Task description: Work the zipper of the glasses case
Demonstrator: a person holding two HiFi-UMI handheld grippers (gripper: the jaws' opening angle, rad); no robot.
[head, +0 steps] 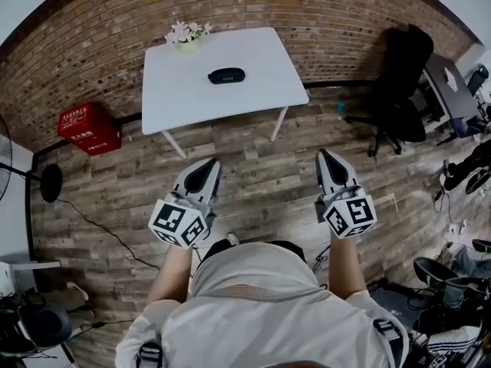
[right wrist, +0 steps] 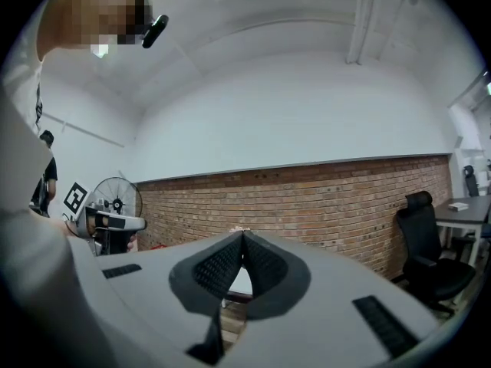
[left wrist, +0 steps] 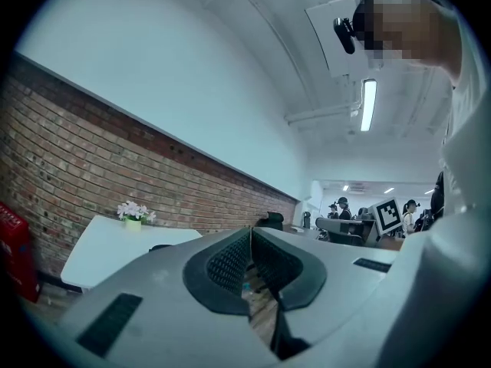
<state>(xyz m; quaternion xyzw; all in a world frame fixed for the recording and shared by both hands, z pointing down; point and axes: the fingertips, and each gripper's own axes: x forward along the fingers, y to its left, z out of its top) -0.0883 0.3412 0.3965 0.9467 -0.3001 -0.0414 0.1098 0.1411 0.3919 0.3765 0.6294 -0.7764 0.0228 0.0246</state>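
Pale shirt (head: 261, 305) and two bare forearms fill the bottom of the head view, with the person standing on a plank floor (head: 253, 205) well apart from the white table (head: 176, 90). The glasses case (head: 226, 75), a small dark oval, lies alone near the middle of that table. A pot of pale flowers (head: 186, 31) stands at the table's far edge by the brick wall (head: 322, 14). The zipper is too small to make out from here.

Judging from this, the task proper has not begun and the step in hand is the approach to the table. Neither tool is anywhere near the case. The next move calls for closing that gap and bringing both tools down over the table. After that, one would likely have to pin the case's body while the other opens enough to pinch the zipper pull.

The left hand-held gripper (head: 212, 163) points level toward the table. Its own view shows the ribbed pads pressed together at the tips, clenched on nothing, with only floor visible through the slot behind them. The right hand-held gripper (head: 322, 154) is likewise clenched and empty, its pads meeting at the tip with the table edge and brick wall beyond. Both are held out in front of the body, side by side and well apart from each other.
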